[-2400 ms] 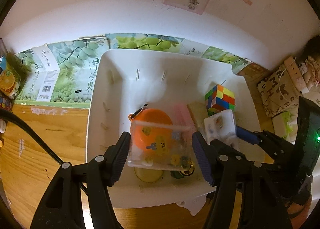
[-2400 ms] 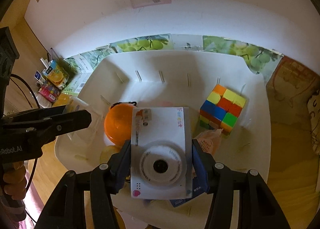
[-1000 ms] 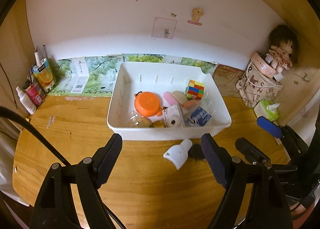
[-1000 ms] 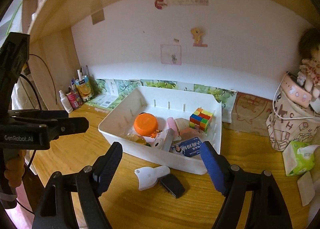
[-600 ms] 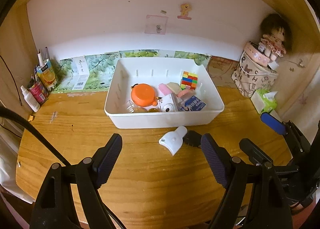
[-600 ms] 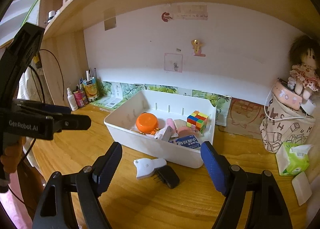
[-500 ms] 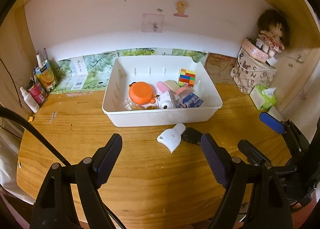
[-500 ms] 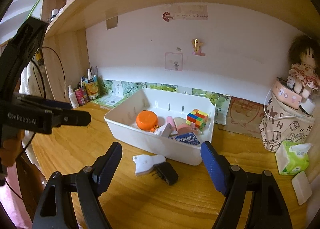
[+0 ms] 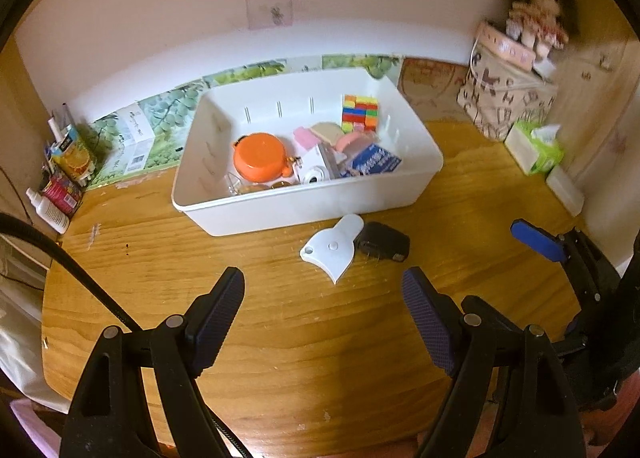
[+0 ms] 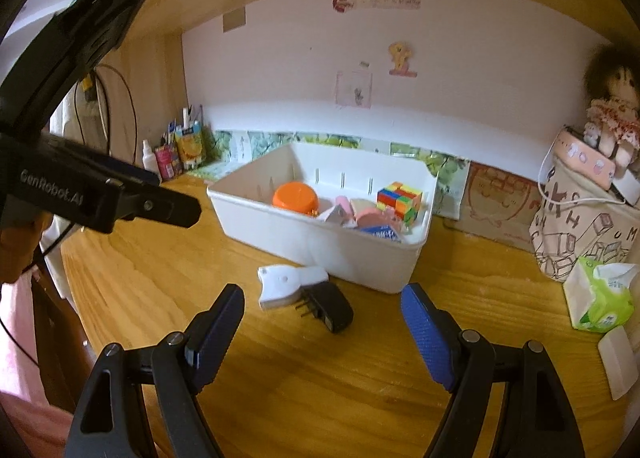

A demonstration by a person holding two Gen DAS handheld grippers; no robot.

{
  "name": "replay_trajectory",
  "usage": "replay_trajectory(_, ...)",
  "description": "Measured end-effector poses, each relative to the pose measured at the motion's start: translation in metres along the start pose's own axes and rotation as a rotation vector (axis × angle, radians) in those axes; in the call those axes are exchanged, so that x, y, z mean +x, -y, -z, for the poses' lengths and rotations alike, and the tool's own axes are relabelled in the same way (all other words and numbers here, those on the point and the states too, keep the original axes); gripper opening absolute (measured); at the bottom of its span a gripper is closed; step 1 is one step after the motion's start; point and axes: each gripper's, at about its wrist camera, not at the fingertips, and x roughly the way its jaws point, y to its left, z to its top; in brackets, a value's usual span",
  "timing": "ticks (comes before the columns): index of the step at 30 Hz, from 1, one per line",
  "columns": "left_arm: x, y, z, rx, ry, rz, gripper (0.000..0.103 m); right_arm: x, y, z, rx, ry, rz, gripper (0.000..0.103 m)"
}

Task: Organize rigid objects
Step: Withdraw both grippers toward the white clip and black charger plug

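Observation:
A white bin (image 9: pixel 320 209) (image 10: pixel 304 242) on the wooden desk holds an orange round case (image 9: pixel 260 155) (image 10: pixel 295 194), a colour cube (image 9: pixel 360 113) (image 10: pixel 400 195), a small white camera (image 9: pixel 314 173), a blue card (image 9: pixel 374 162) and pink pieces. In front of the bin lie a white flat plastic piece (image 9: pixel 330 250) (image 10: pixel 282 282) and a black plug adapter (image 9: pixel 382 246) (image 10: pixel 330 308), touching each other. My left gripper (image 9: pixel 324 316) hovers open over bare desk, nearer than both. My right gripper (image 10: pixel 322 328) is open and empty, with the adapter just beyond its fingers.
Drink cartons and bottles (image 9: pixel 66 161) stand at the back left. A printed bag with a doll (image 9: pixel 508 97) (image 10: pixel 588 217) and a green tissue pack (image 9: pixel 538 145) (image 10: pixel 600 294) sit at the right. A white flat item (image 10: pixel 618 358) lies near the right edge.
Both grippers let go of their items in the bin, pulled back from it and now sink toward the desk in front; the white piece and adapter look larger and nearer.

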Motion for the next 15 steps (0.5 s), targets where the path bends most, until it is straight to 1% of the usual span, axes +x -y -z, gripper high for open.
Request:
replay_trajectory(6, 0.032, 0.006, -0.003, 0.048, -0.075, -0.011, 0.084, 0.02, 0.003, 0.012, -0.04, -0.056, -0.013, 0.081)
replay_trajectory(10, 0.057, 0.008, -0.006, 0.076, -0.13, -0.013, 0.084, 0.033, 0.006, 0.016, -0.054, -0.081, -0.049, 0.081)
replay_trajectory(15, 0.083, 0.009, -0.011, 0.105, -0.18, -0.009, 0.084, 0.055, 0.008, 0.017, -0.068, -0.119, -0.08, 0.081)
